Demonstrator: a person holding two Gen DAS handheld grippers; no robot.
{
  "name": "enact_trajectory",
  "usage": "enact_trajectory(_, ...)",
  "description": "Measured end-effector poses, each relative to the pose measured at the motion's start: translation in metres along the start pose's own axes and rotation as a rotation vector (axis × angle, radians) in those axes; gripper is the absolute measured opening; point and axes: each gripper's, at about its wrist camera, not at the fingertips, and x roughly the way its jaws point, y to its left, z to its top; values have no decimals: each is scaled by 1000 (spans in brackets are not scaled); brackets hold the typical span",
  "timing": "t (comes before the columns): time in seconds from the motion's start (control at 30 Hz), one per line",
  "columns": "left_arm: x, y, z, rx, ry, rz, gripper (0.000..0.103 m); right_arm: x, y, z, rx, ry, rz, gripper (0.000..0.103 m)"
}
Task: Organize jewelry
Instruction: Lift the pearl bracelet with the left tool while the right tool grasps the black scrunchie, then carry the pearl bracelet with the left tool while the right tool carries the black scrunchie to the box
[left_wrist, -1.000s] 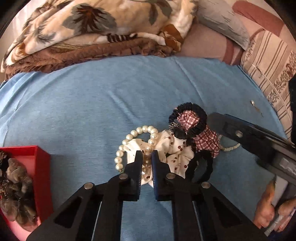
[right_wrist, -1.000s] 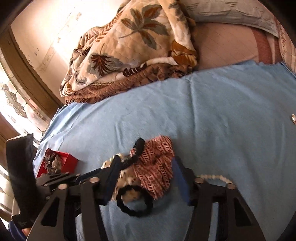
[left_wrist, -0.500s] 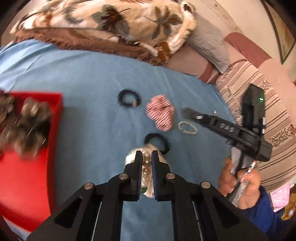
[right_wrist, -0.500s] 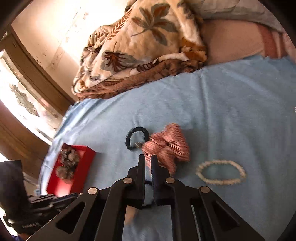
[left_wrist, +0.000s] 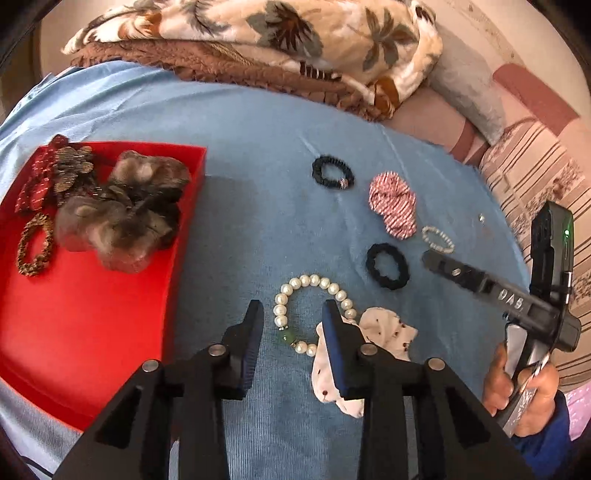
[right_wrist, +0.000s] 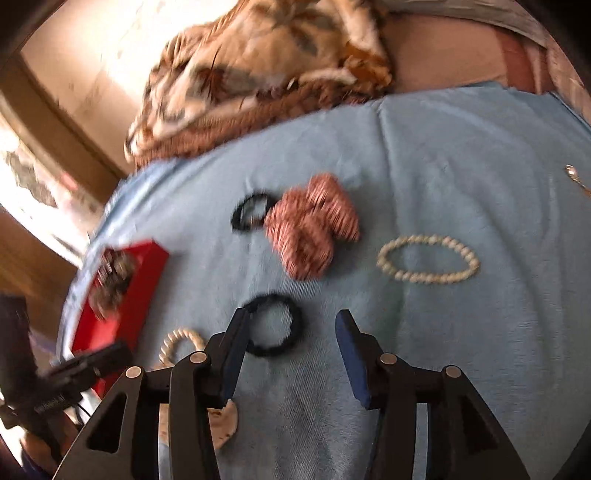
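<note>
My left gripper (left_wrist: 292, 317) is open and empty over a large pearl bracelet (left_wrist: 314, 314) lying beside a white dotted scrunchie (left_wrist: 384, 332) on the blue sheet. My right gripper (right_wrist: 290, 332) is open and empty above a black hair tie (right_wrist: 273, 325), which also shows in the left wrist view (left_wrist: 387, 266). A red-striped scrunchie (right_wrist: 312, 225), a second black tie (right_wrist: 251, 210) and a small pearl bracelet (right_wrist: 426, 259) lie farther out. A red tray (left_wrist: 85, 302) at the left holds a furry scrunchie (left_wrist: 122, 214) and other pieces.
A folded floral blanket (left_wrist: 258, 37) and pillows (left_wrist: 517, 122) line the far edge of the bed. A small metal piece (left_wrist: 481, 218) lies on the sheet at the right. The blue sheet (right_wrist: 461, 155) stretches to the right.
My left gripper has opened and let go of the pearl bracelet and white scrunchie, which now lie on the sheet. My right gripper has opened too and sits over the black hair tie.
</note>
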Motion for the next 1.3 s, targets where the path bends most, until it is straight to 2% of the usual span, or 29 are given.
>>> enact_trajectory(0.1, 23, -6, 5, 37, 43, 34, 31, 24, 7, -5, -62, 44, -55, 52)
enact_trajectory(0.27, 48, -9, 7, 77, 65, 62, 25, 32, 19, -5, -153, 4, -110, 51)
enact_trajectory(0.33, 48, -12, 7, 87, 51, 69, 24, 37, 25, -8, -201, -6, -162, 43)
enact_trajectory(0.37, 48, -13, 5, 90, 46, 78, 22, 38, 28, -9, -224, -10, -188, 35)
enact_trajectory(0.4, 48, -14, 5, 96, 40, 95, 12, 39, 31, -9, -241, -15, -204, 24)
enact_trajectory(0.47, 45, -13, 6, 82, 42, 84, 9, 37, 31, -7, -228, -10, -173, 9)
enact_trajectory(0.53, 35, -12, 6, 52, 33, 55, 9, 33, 24, -5, -172, -10, -133, 9)
enact_trajectory(0.67, 7, -20, 7, 56, -13, 23, 9, 16, 17, -1, -83, -37, -53, 9)
enact_trajectory(0.87, -48, -30, 4, 58, -86, -27, 9, -19, 21, -2, -44, -122, -15, 9)
enact_trajectory(1.1, -115, -6, -3, 39, -173, -7, 9, -42, 28, -25, -24, -155, -15, 9)
enact_trajectory(1.3, -145, 48, -9, -33, -212, 84, 9, -60, 65, -45, -93, -153, -8, 9)
